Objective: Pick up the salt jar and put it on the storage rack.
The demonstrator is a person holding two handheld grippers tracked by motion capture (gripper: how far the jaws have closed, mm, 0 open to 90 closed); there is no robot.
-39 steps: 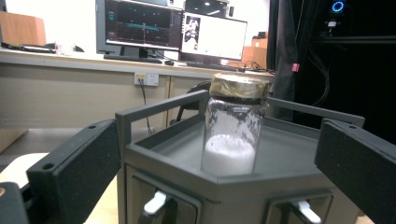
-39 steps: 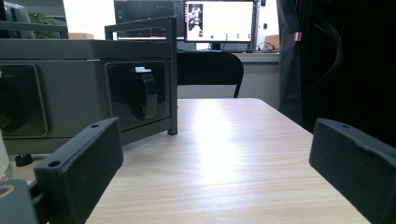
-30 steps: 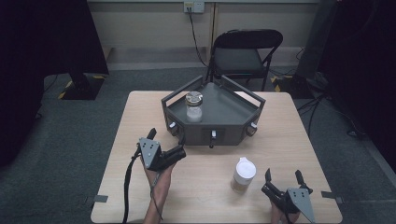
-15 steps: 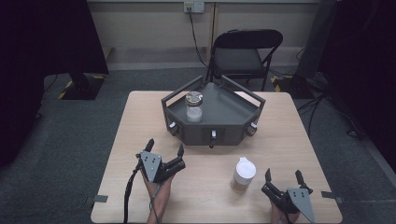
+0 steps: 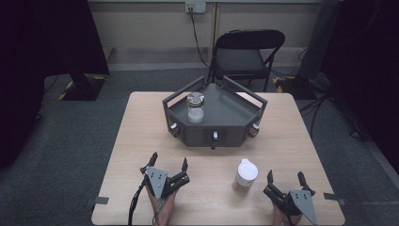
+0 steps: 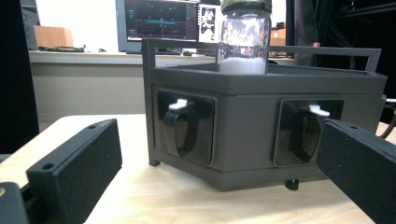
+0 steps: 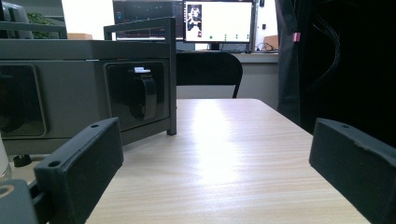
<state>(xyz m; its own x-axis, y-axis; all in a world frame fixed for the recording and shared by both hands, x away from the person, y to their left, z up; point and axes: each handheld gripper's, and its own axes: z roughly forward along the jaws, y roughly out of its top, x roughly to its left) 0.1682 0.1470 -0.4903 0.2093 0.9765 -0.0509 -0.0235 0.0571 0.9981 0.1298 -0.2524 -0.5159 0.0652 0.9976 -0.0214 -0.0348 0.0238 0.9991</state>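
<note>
Both grippers empty, spread; left gripper (image 5: 169, 165), right gripper (image 5: 285, 179).

Glass jar (image 6: 244, 35): lid cropped by top edge. White-lidded jar (image 7: 3, 163): mostly cut off at left edge.

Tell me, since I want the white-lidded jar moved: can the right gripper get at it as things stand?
Probably yes: the right gripper is open, and bare table lies between it and the white-lidded jar just to its left.

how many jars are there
2: a glass jar on the dark tray, and a white-lidded jar on the table by the right gripper.
</note>
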